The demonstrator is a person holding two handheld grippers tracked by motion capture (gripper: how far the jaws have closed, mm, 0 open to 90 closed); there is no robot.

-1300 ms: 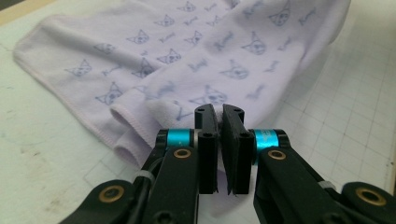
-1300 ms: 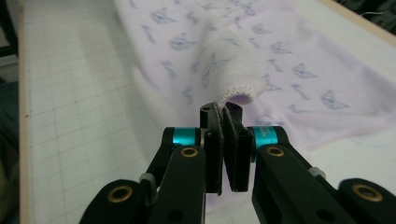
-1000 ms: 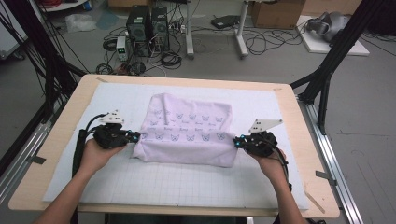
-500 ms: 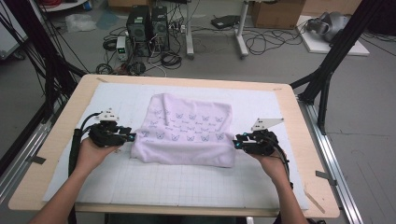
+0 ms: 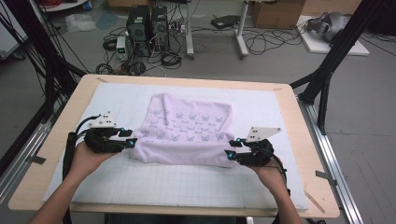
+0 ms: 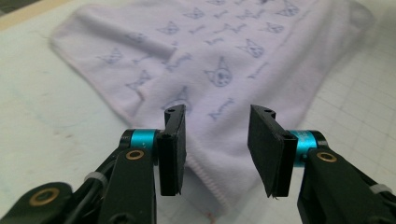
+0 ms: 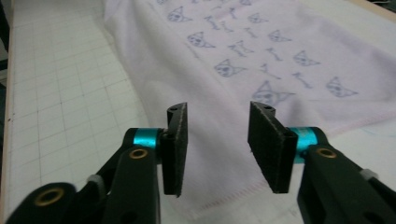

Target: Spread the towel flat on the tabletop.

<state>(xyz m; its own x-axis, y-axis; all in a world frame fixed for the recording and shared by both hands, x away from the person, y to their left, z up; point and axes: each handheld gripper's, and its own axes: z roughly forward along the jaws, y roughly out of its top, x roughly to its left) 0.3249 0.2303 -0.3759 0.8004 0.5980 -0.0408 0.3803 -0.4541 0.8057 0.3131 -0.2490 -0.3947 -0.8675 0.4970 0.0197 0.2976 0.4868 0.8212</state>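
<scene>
A pale lilac towel (image 5: pixel 187 130) printed with small blue cat faces lies folded on the white grid mat (image 5: pixel 187 186). My left gripper (image 5: pixel 133 140) is at its near left corner and my right gripper (image 5: pixel 229 155) at its near right corner. Both sets of jaws have just been opening and now stand apart, with no cloth pinched. In the left gripper view, the left gripper (image 6: pixel 217 140) hovers over the towel (image 6: pixel 224 60) edge. In the right gripper view, the right gripper (image 7: pixel 215 140) hovers over the towel (image 7: pixel 261 56) hem.
The mat covers a wooden table (image 5: pixel 28 186) with a bare rim all round. Black frame struts (image 5: pixel 327 79) rise at the far right and far left. Beyond the table, computers (image 5: pixel 147 23) and cables lie on the floor.
Both grippers went from shut on the towel's near corners to open, letting the cloth go. Each hand drew back a little from the towel, which now lies flat.
</scene>
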